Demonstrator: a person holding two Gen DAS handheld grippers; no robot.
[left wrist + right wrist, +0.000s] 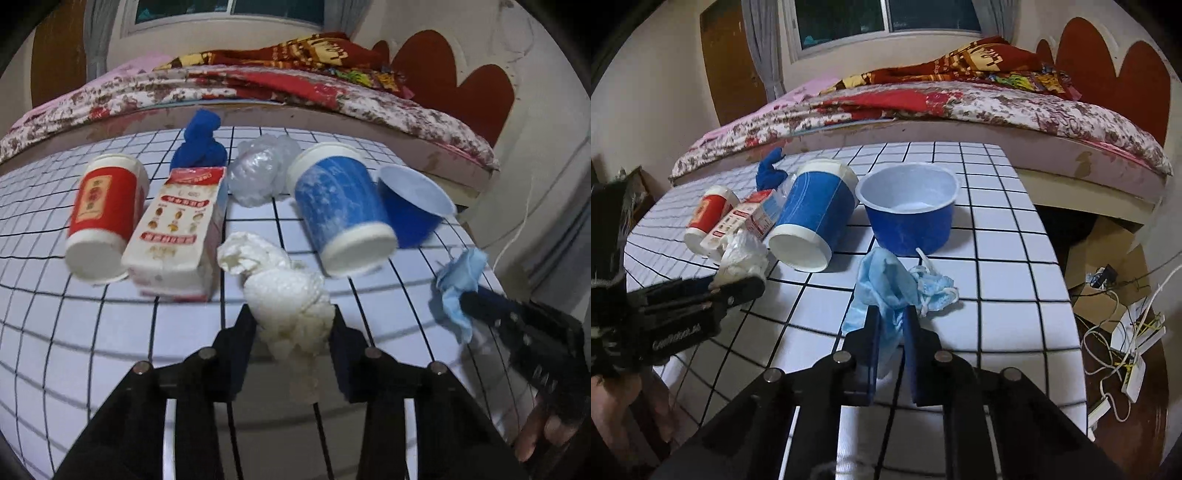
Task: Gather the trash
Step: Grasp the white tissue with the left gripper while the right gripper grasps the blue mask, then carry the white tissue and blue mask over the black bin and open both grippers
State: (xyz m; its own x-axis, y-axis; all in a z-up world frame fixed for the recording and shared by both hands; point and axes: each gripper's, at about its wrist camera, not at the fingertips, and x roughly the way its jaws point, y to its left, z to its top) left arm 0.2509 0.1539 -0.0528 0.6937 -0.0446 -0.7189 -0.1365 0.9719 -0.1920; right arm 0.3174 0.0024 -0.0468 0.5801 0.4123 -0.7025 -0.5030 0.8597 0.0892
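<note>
Gripping, left gripper point(291, 325): tissue wad point(288, 295), squeezed
Right gripper point(891, 321): pinching face mask point(886, 284)
Both: near table point(1004, 295) edge, lift-ready

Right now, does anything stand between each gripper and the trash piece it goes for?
Nothing visible does. The left gripper is already shut on the white crumpled tissue, and the right gripper is shut on the light blue face mask.

Crumpled white tissue paper wad point(291, 295), soft and matt, thin pale-blue non-woven face mask point(897, 288), glossy blue plastic bowl point(912, 225) with smooth white inside, crinkled clear plastic bag point(258, 173), printed cardboard carton point(177, 229), smooth white grid-lined desk point(997, 280), floral cloth bed point(997, 107) cover
</note>
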